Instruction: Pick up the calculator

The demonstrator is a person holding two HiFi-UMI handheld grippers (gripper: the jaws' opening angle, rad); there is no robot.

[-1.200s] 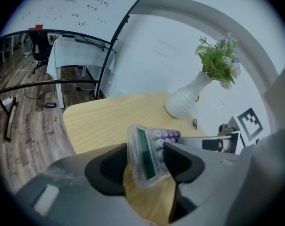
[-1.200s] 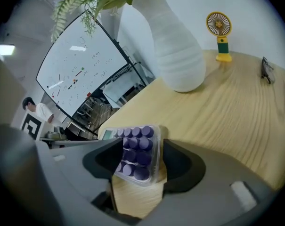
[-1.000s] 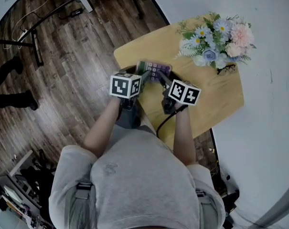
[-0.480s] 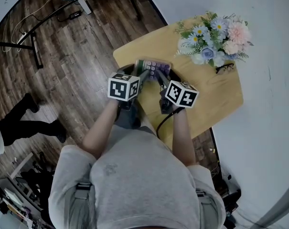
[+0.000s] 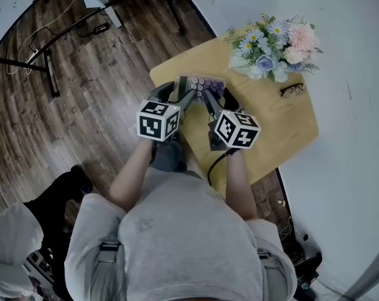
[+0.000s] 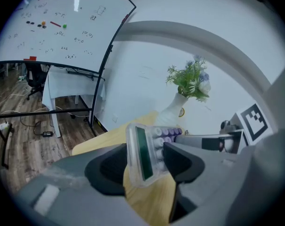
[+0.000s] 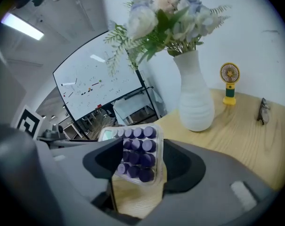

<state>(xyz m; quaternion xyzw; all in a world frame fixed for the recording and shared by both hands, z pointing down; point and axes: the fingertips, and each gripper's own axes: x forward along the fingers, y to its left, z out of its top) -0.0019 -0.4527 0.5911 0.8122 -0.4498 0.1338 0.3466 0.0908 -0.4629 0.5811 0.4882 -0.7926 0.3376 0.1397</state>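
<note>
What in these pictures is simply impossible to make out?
- Digits on the green display of the clear plastic calculator with purple keys: left gripper view, seen nearly edge-on.
- Key labels: right gripper view, blurred; one jaw covers several keys.
- Writing on the large whiteboard: left gripper view, too small.
- Black-framed glasses: head view, too small for detail.
</note>
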